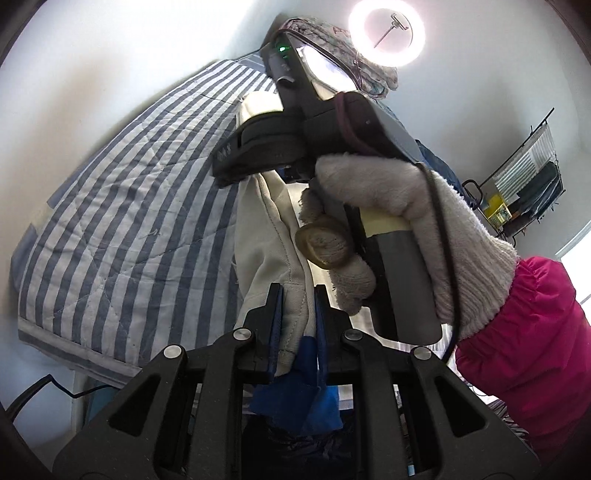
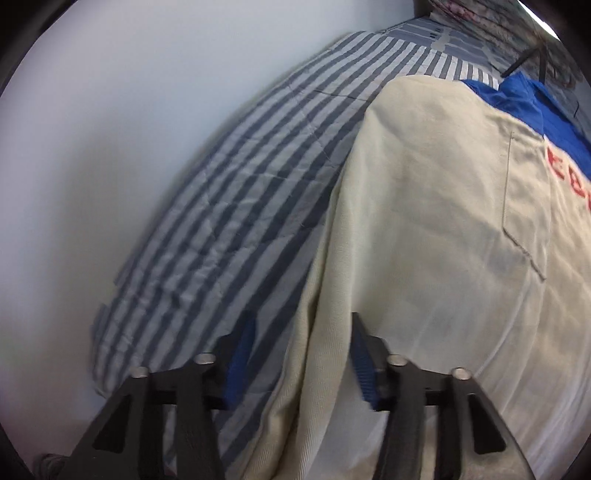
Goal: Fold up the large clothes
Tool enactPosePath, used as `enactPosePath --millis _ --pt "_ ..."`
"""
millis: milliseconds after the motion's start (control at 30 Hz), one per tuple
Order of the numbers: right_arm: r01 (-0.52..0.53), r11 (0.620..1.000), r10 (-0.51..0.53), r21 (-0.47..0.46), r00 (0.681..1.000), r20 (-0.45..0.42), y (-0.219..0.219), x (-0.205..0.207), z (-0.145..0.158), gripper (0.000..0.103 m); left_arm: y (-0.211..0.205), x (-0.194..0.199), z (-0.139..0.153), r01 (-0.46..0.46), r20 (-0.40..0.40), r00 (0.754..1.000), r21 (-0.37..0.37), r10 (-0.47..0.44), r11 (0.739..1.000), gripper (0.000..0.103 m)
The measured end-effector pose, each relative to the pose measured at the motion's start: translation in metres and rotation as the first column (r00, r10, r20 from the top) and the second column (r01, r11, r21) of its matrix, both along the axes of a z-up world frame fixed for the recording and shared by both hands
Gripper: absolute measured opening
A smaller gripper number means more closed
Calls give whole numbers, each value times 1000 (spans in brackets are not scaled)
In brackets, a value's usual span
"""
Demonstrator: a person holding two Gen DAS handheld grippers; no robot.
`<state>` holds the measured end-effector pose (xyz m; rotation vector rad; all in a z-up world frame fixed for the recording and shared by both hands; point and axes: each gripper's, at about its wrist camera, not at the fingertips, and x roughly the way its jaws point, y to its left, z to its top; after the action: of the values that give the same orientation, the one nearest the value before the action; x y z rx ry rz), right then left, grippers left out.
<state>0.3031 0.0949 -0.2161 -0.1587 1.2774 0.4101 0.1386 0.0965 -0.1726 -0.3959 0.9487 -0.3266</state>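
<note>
A large cream garment with a blue collar part, a chest pocket and red lettering lies spread on a striped bed. My right gripper hangs over the garment's left edge. Its jaws stand apart, with the cream edge between the blue pads, which do not press on it. In the left wrist view my left gripper is shut on a bunched fold of the cream garment, and blue cloth hangs below the pads. A gloved hand holds the right tool just beyond it.
The blue-and-white striped bedcover runs along a pale wall on the left. A lit ring light and patterned cloth are at the bed's far end. A wire rack stands at the right. A pink sleeve fills the lower right.
</note>
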Motion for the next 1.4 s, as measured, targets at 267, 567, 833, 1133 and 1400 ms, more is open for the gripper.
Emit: enactPosePath --millis 267,567,833,1133,1400 --pt "86 967 -84 238 996 -18 -66 -4 18 2 -30 -4 10 63 38 997 46 -65 997 14" --pt "203 861 -218 467 976 -22 -157 -19 32 1 -82 -9 22 182 72 979 120 -191 976 14" --pt "329 802 -337 498 938 -77 -229 -35 12 1 -98 -15 32 290 75 954 18 -291 957 18" --pt "436 748 -406 501 897 -174 -273 -43 -26 3 -46 -20 40 190 72 980 -41 -186 981 18" --pt "343 828 -324 445 938 -120 -269 -51 -15 8 -66 -4 21 196 5 981 -1 -196 981 18"
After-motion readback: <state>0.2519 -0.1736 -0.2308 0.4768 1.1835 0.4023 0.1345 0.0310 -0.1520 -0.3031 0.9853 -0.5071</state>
